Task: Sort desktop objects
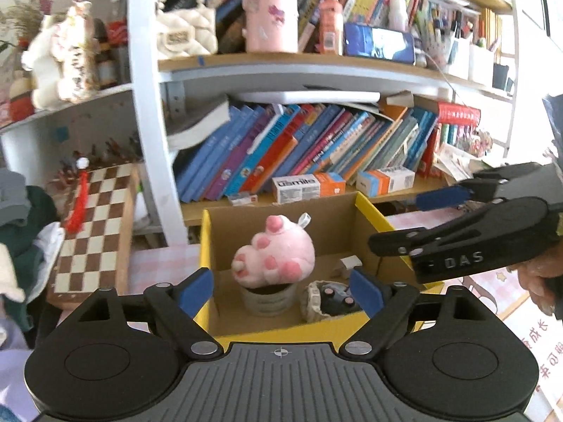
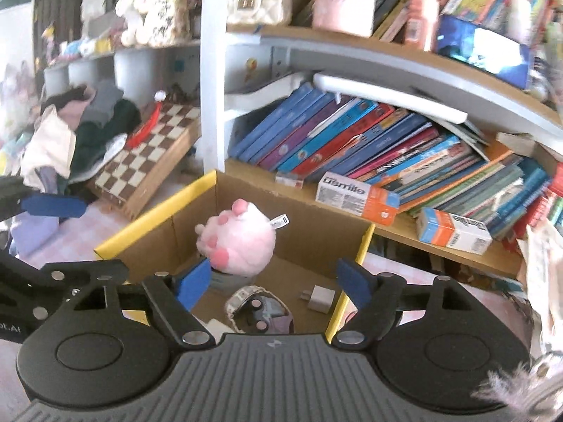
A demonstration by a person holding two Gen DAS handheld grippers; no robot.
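Both our claws are hovering wide open and empty, left gripper [image 1: 281, 290] and right gripper [image 2: 272, 283], over the yellow-rimmed box [image 1: 373, 211]. We are risking tipping the pink plush [image 1: 274, 255] perched on the tin [image 1: 269, 300] near the box's back wall.

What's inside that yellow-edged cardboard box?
The cardboard box holds a pink plush paw perched on a small tin, a round toy-like object and a white charger plug. The tin's contents are hidden under the paw.
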